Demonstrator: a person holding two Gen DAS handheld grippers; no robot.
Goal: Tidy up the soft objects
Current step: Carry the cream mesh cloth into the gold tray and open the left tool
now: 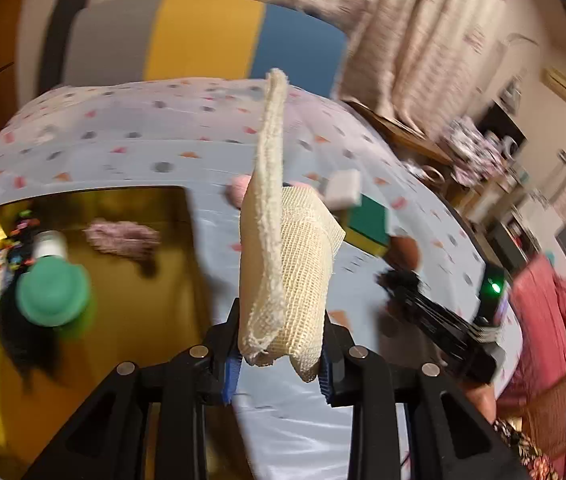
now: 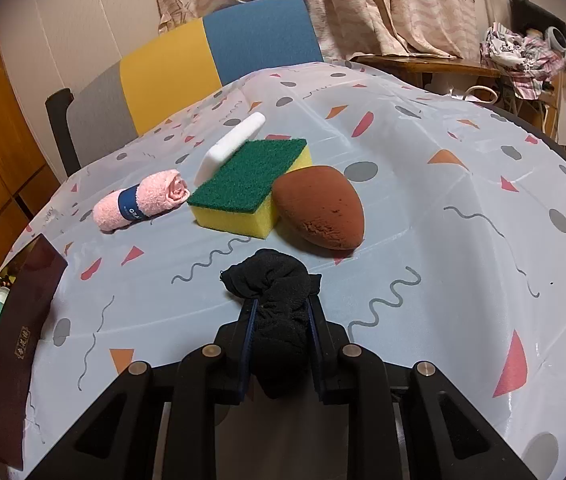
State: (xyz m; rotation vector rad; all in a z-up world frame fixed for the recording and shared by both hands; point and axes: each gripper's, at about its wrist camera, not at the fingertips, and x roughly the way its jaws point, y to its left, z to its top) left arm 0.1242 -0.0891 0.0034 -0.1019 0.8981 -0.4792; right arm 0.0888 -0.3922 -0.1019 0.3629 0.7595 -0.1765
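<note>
Left wrist: cream mesh cloth (image 1: pixel 283 256) is clamped in left tool (image 1: pixel 279 364), held above desk (image 1: pixel 187 152) beside gold box (image 1: pixel 155 300). Judged light, floppy; best gripped at bunched folds.

Right wrist: black sock (image 2: pixel 275 300) is pinched in right tool (image 2: pixel 279 344), low over desk. Soft, compressible; gripped mid-bundle.

Desk (image 2: pixel 423 184) covered by a pale blue cloth printed with triangles, dots and squiggles. Lying on it: rolled pink towel (image 2: pixel 141 201) with navy band; green-topped yellow sponge (image 2: pixel 249 188), a white foam block (image 2: pixel 231 145) propped against its far edge; brown egg-shaped sponge (image 2: pixel 319 206) just beside the yellow one. Dark box lid (image 2: pixel 19 344) at left edge.
</note>
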